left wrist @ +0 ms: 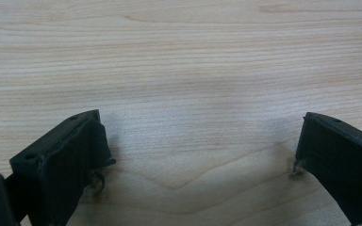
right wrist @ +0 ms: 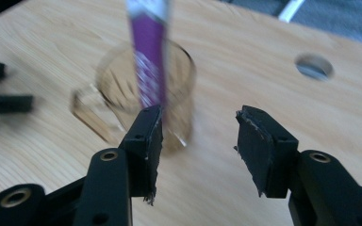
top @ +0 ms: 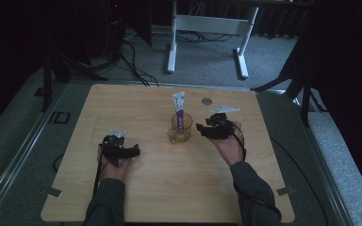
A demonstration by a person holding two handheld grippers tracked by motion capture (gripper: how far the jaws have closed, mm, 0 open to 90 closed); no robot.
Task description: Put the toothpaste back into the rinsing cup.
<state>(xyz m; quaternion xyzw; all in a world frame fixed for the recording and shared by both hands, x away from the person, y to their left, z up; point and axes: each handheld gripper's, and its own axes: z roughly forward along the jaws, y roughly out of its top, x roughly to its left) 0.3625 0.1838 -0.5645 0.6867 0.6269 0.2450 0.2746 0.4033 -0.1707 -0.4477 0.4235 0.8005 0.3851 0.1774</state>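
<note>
A purple-and-white tube (top: 180, 109) is stood upright in a glass mug (top: 179, 128), just beside the wide-open right tongs (top: 206, 130); the left tongs (top: 124, 151) are also held wide.

A dim room: grey carpet floor (top: 273, 52), a white desk frame (top: 207, 28), black cables (top: 132, 61), dark curtains behind.
</note>
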